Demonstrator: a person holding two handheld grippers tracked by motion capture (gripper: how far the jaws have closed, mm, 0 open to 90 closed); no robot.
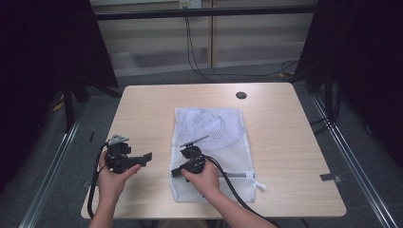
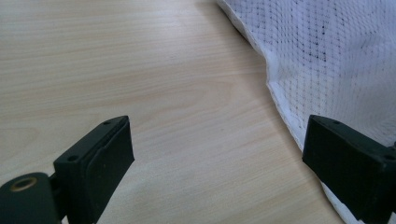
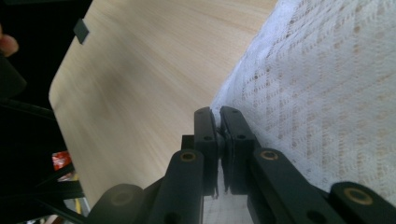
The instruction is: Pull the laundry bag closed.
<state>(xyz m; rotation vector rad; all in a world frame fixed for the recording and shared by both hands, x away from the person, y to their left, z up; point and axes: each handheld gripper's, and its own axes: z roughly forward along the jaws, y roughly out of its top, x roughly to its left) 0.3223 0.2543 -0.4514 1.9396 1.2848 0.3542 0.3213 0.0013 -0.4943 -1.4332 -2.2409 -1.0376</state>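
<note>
Your right gripper point(image 3: 218, 122) sits at the near left edge of the white mesh laundry bag point(image 1: 214, 142), jaws clamped on the bag's hem; a strip of mesh shows pinched between the pads. Your left gripper point(image 1: 142, 159) rests over bare table point(image 1: 142, 109) left of the bag, jaws spread wide with nothing between them. The bag lies flat mid-table, with a zipper point(image 1: 237, 175) along its near end.

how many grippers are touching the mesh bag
1. The right gripper is shut on the left edge of the white mesh bag. The left gripper is open over bare table, beside the bag.
</note>
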